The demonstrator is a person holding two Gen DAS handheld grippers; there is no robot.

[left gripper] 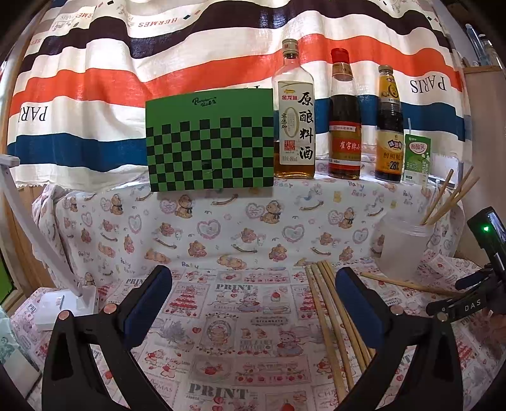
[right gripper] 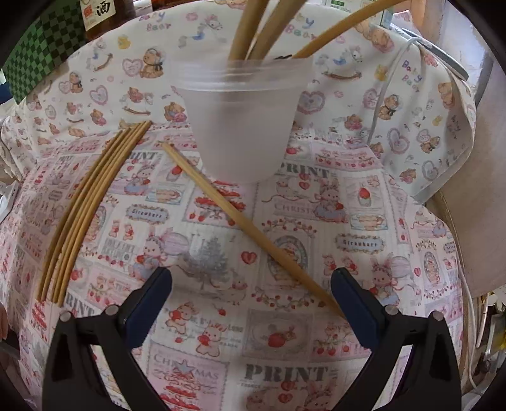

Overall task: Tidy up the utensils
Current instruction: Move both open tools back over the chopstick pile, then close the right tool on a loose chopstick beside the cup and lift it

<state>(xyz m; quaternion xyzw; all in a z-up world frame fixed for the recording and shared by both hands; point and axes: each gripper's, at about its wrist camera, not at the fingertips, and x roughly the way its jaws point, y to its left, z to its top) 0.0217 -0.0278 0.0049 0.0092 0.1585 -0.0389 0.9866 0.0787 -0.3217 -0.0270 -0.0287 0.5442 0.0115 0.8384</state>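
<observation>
Left wrist view: left claw (left gripper: pixel 253 303) spread wide, holding nothing, poised over the patterned cloth (left gripper: pixel 221 316) that covers the surface. Bundle of loose chopsticks (left gripper: pixel 335 322) lying on the cloth just inside the claw's right finger (left gripper: pixel 360 303), partly hidden behind it, running from mid-surface toward the near edge. One single chopstick (left gripper: pixel 408 284) lying apart, pointing toward the right edge, its far end close beside the base of the frosted plastic cup (left gripper: pixel 400 249). Cup upright near the right edge, with three chopsticks (left gripper: pixel 449 199) leaning out of it. Along the far edge, against the striped curtain (left gripper: pixel 158 63): a green checkered board (left gripper: pixel 210 142), then a cooking wine bottle (left gripper: pixel 294 117), a red-capped dark bottle (left gripper: pixel 344 120), a gold-capped sauce bottle (left gripper: pixel 389 126) and a small green milk carton (left gripper: pixel 416 158). White lamp base (left gripper: pixel 63 306) at the near left corner. Part of the right claw's body (left gripper: pixel 487 249) visible at the right margin; its fingers out of frame here.

Right wrist view: right claw (right gripper: pixel 251 303) also spread wide and empty, over the cloth (right gripper: pixel 221 347). Single chopstick (right gripper: pixel 246 221) lying diagonally, its near end reaching the right finger (right gripper: pixel 355 300); contact impossible to judge. Far end just left of the cup's base. Cup (right gripper: pixel 243 123) straight ahead, upright, chopsticks (right gripper: pixel 249 28) standing in it. Loose bundle (right gripper: pixel 88 208) well to the left, side by side on the cloth.
</observation>
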